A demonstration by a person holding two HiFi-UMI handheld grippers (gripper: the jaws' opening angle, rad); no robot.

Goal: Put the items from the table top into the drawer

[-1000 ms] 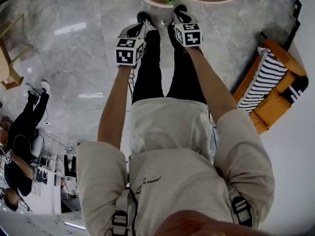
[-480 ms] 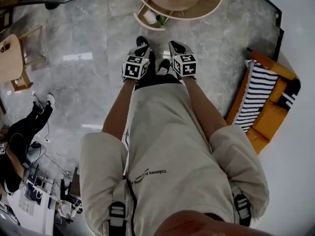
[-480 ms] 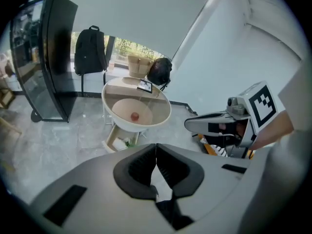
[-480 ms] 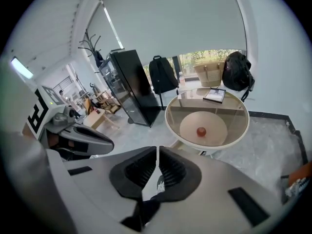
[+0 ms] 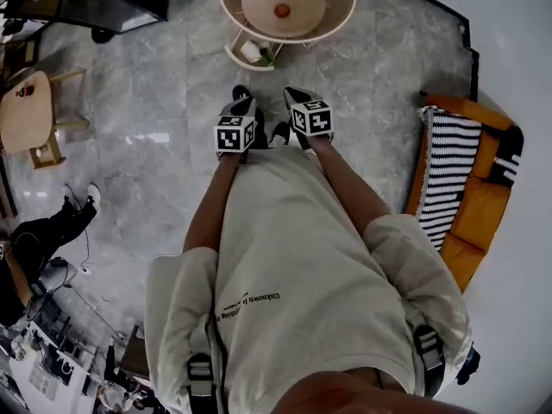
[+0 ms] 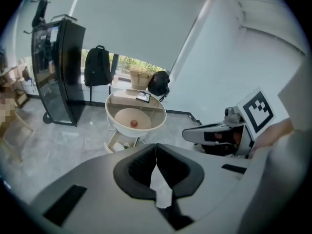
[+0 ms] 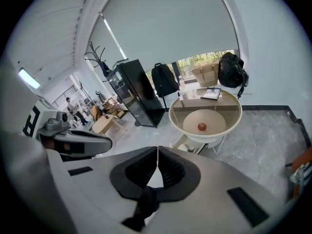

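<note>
The only writing that can be read is a short line of small dark print [image 5: 248, 301] on the front of the person's loose beige shirt [image 5: 293, 248]. Its first word reads "Unknown"; the rest is too small to make out. The left white cube [image 5: 235, 134] and the right white cube [image 5: 311, 117] bear black square code patterns.

**Table ahead, cabinet left, sofa right**

Straight ahead on the floor: table [image 5: 345, 7], with ball [image 5: 282, 10] on the middle of its top. Under its near left side: drawer [image 5: 237, 59], pulled out, small items inside. Behind table, left to right: backpack [image 7: 163, 79], basket [image 7: 204, 73], bag [image 7: 231, 69]. Left of table: cabinet [image 5: 95, 3]. Nearer on the left: small table [image 5: 24, 115], then a person [image 5: 39, 240]. Well to the right, by the wall: sofa [image 5: 479, 205]. Near side of table: left gripper [image 5: 241, 102] and right gripper [image 5: 295, 95], side by side.
</note>
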